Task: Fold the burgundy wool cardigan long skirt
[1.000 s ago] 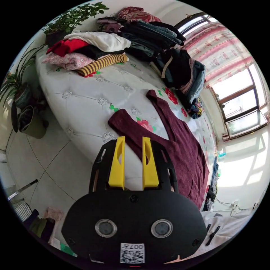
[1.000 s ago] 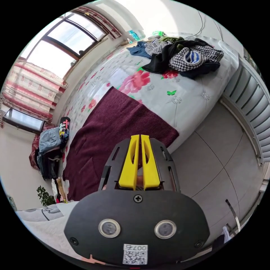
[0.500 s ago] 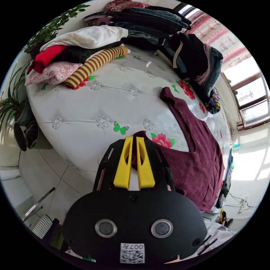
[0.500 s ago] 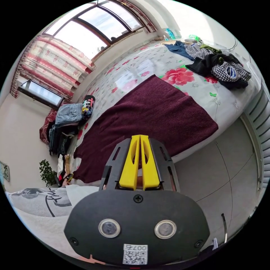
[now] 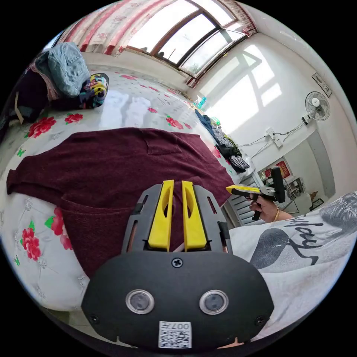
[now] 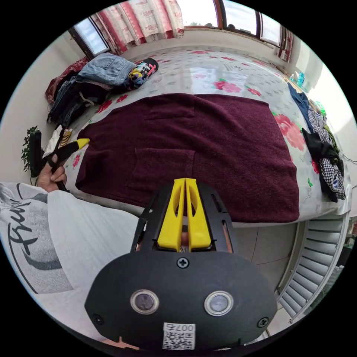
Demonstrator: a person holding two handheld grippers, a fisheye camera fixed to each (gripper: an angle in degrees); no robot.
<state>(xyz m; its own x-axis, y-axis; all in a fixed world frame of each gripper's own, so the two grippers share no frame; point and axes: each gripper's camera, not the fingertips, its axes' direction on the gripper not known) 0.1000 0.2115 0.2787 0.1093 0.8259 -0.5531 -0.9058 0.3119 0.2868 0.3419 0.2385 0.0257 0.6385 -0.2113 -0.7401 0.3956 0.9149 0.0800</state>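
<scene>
With jaws a narrow gap apart and nothing between them, left gripper (image 5: 173,183) hovering above burgundy cardigan (image 5: 111,167), spread flat on floral bed (image 5: 122,108). Right gripper (image 6: 185,180) jaws pressed together, empty, near the cardigan's edge. From the right gripper view alone, radiator (image 6: 316,256) beside the bed; from the left gripper view alone, wall fan (image 5: 317,106).

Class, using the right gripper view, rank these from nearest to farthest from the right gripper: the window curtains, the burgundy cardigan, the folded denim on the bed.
1. Burgundy cardigan: spread flat on the bed just beyond the right gripper.
2. Folded denim: on the clothes pile at the bed's far left.
3. Curtains: at the window behind the bed, top of the view.
</scene>
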